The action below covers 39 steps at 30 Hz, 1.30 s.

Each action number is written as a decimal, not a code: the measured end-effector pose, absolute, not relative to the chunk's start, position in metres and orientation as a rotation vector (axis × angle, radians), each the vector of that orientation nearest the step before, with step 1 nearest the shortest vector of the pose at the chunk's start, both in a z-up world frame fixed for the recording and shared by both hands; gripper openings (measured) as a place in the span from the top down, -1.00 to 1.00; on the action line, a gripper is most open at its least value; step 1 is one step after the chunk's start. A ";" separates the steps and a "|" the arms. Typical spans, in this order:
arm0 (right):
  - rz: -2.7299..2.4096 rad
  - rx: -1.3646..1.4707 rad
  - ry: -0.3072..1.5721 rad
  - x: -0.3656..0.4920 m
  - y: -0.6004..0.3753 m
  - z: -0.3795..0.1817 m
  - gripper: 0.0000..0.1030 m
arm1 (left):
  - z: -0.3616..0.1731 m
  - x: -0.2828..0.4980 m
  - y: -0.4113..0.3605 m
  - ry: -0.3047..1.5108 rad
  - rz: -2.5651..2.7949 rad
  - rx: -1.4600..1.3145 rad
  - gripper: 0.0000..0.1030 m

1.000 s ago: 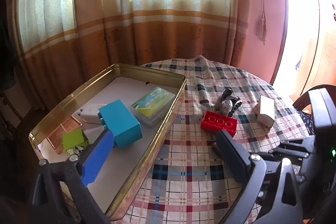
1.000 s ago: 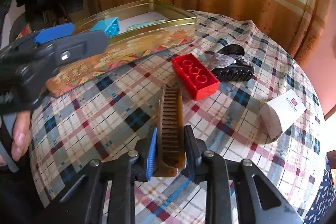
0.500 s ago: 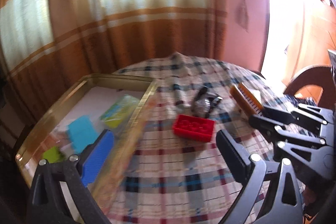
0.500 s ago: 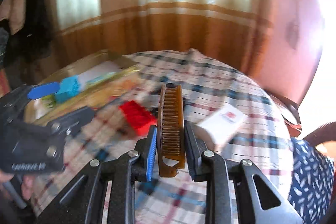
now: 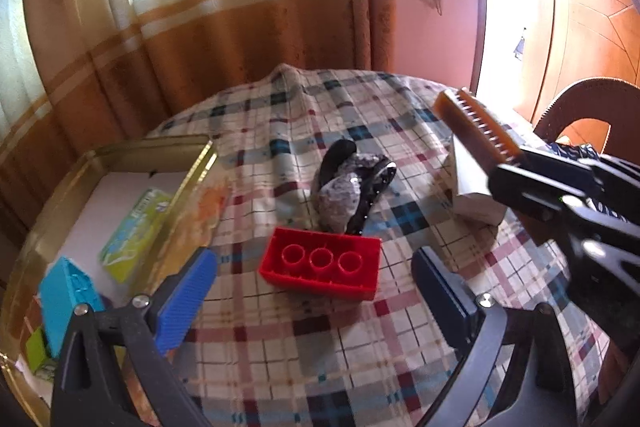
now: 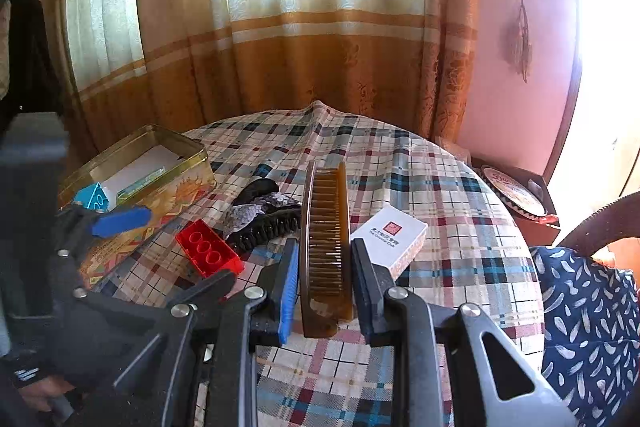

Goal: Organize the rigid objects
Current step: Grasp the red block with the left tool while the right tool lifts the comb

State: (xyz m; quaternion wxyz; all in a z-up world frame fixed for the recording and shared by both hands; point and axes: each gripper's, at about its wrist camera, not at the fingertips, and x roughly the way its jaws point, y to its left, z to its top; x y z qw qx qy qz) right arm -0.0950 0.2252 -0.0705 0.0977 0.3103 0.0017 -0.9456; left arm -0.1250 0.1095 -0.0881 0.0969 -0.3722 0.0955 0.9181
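A red brick (image 5: pixel 320 263) lies studs-up on the checked tablecloth. My left gripper (image 5: pixel 316 267) is open, one finger on each side of the brick; whether the pads touch it I cannot tell. In the right wrist view the red brick (image 6: pixel 209 253) sits between the left gripper's blue pad (image 6: pixel 120 219) and its dark finger. My right gripper (image 6: pixel 325 251) is shut on a brown comb (image 6: pixel 325 227), held above the table with its teeth up. That comb (image 5: pixel 476 127) shows at the right of the left wrist view.
A gold tin (image 5: pixel 192 183) at the left holds a blue brick (image 5: pixel 66 295) and a green card pack (image 5: pixel 136 239). A black and grey hair clip (image 5: pixel 352 187) lies just behind the red brick. A white box (image 6: pixel 390 239) sits to the right. A chair back stands at the far right.
My left gripper has swung right, from over the tin to the red brick. My right gripper has lifted the comb off the cloth and turned.
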 end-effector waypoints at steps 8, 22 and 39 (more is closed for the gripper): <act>-2.813 0.919 0.038 -0.093 0.221 -0.072 0.47 | -0.092 -0.136 0.111 0.298 2.710 -1.118 -0.72; -2.821 0.930 0.032 -0.094 0.222 -0.074 0.47 | -0.101 -0.146 0.109 0.227 2.610 -1.214 -0.32; -2.840 0.890 0.085 -0.088 0.216 -0.071 0.47 | -0.079 -0.126 0.090 0.166 2.799 -1.037 -0.31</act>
